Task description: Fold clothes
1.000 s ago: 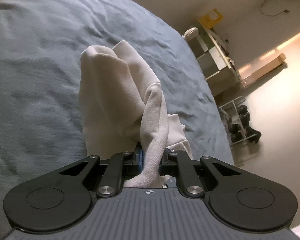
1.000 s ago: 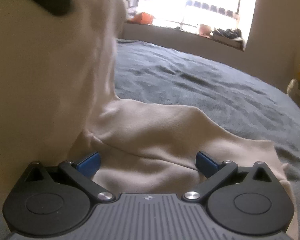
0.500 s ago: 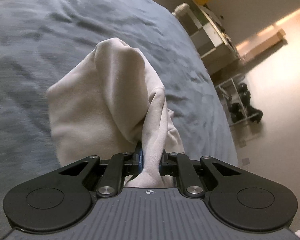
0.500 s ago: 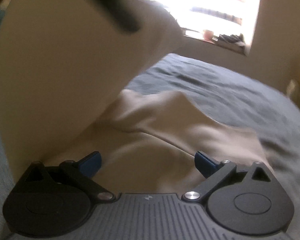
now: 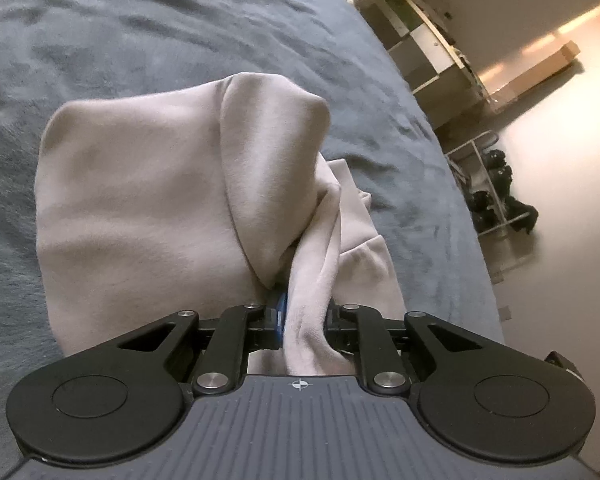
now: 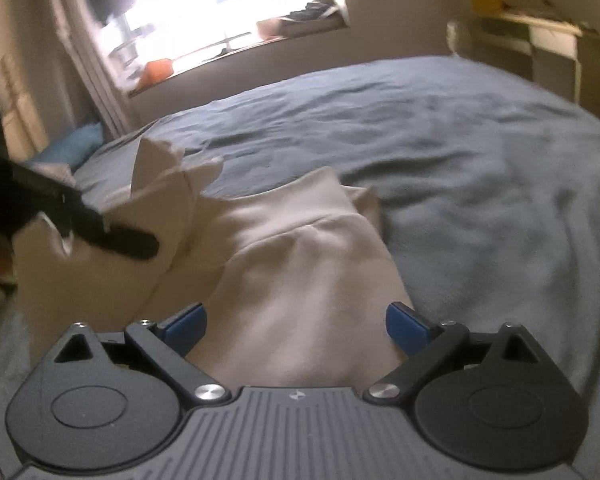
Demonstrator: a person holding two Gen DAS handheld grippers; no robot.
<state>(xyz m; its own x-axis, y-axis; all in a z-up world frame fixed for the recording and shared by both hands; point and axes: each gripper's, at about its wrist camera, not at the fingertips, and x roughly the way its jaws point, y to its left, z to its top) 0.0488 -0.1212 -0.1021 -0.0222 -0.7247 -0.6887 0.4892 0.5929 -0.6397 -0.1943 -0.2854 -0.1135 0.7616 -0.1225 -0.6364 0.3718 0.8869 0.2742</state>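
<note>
A beige sweatshirt (image 5: 152, 200) lies bunched on the dark grey-blue bed (image 5: 100, 40). My left gripper (image 5: 304, 320) is shut on a thick fold of its fabric, which rises between the blue pads and drapes forward over the rest of the garment. In the right wrist view the same sweatshirt (image 6: 300, 280) spreads out below my right gripper (image 6: 296, 324), which is open with its blue pads (image 6: 184, 322) wide apart above the cloth and holding nothing. The left gripper's black body (image 6: 80, 220) shows at the left of that view, over a raised part of the garment.
The bed's edge (image 5: 452, 184) runs down the right, with bare floor (image 5: 560, 160) beyond. A white shelf unit (image 5: 420, 40) and a low rack of dark shoes (image 5: 496, 196) stand there. A bright window with a cluttered sill (image 6: 240, 20) faces the bed's far side.
The left gripper has carried the held fold down and over, so the raised fabric now lies lower and spread across the bed. The right view has swung and the hanging cloth no longer fills it.
</note>
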